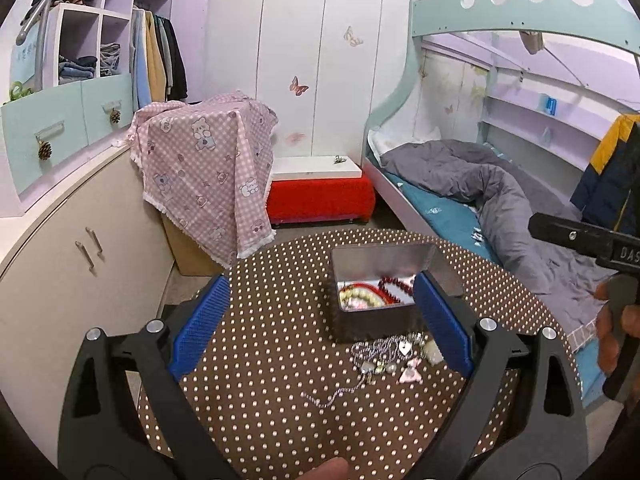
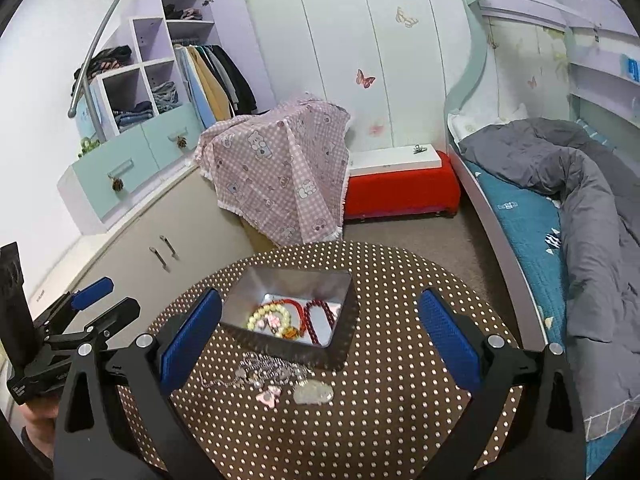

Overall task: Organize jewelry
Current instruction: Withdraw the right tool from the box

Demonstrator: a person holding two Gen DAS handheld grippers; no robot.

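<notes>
With both the left gripper (image 1: 320, 328) and right gripper (image 2: 320, 340) spread wide and empty, the tangled silver chains (image 2: 260, 370) (beside the tin (image 2: 240, 300) on the desk (image 2: 400, 280)) may snag together when lifted.

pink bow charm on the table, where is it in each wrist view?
Left wrist: pink bow charm lies lower centre-right on the dotted tablecloth, beside the silver chain pile, in front of the metal tin.
Right wrist: pink bow charm lies lower centre-left, just nearer the camera than the chain pile.
Shared landmark: the open metal tin directly behind it.
</notes>
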